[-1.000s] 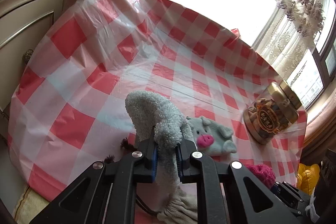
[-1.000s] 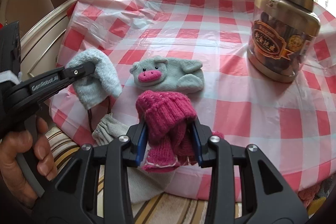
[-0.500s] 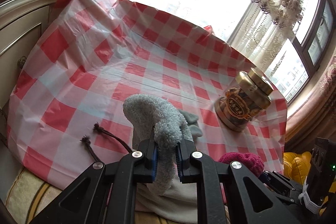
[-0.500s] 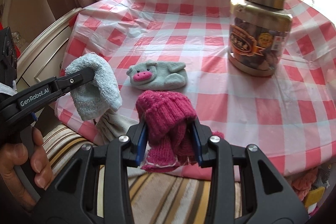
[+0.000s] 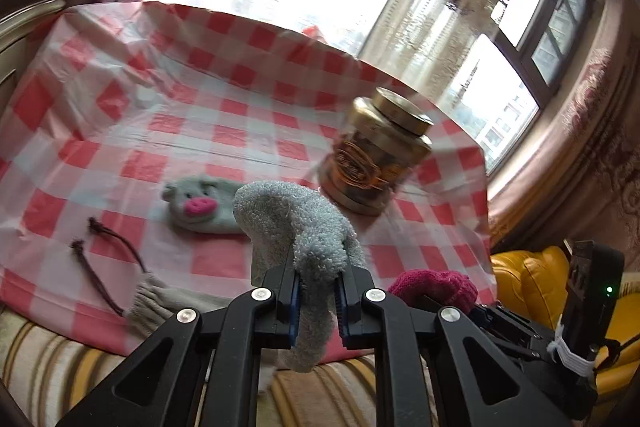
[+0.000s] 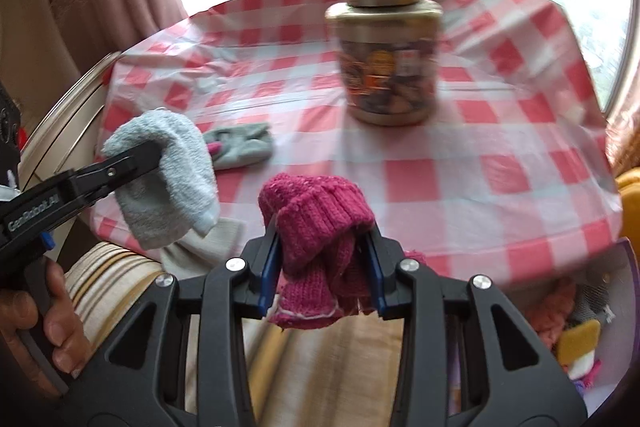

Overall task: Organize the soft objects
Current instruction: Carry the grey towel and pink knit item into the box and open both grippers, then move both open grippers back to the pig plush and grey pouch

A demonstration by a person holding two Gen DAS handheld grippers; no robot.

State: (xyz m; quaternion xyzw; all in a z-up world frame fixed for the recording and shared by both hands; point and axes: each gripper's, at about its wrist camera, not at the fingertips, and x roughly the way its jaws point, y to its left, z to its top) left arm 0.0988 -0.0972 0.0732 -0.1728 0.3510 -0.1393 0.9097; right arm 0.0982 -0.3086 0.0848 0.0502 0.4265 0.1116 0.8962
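Left gripper point(image 5: 316, 291): jaws clenched on a pale grey fluffy sock point(image 5: 298, 227), pinched near its fold, so the toe end arches up and ahead of the jaws while the cuff end hangs below them; long axis runs roughly up-and-down through the grip. Right gripper point(image 6: 322, 271): jaws clamped on a magenta knitted item point(image 6: 316, 223), bunched, its bulk standing above the jaws and the ribbed ends drooping beneath. Both loads hang clear of the surface point(image 6: 460, 163), over its near edge and the striped upholstery point(image 6: 120, 267) below. In the right wrist view the left gripper and its sock sit to the left of the right jaws, close but not touching. Ahead of the left jaws, slightly left, a grey pig-faced soft item point(image 5: 200, 205) lies flat on the checked cloth; nearer, low-left, a beige knitted piece point(image 5: 160, 303) with dark cords droops over the surface edge. Ahead and right stands a gold-lidded jar point(image 5: 380, 151), not a soft thing. Low-right of the right jaws, beyond the surface edge, a heap of soft things point(image 6: 568, 323) shows, possibly in a container; too blurred to be sure. Judgement: if that is the drop place, it lies right of and below both jaws, and the right hand is the nearer.
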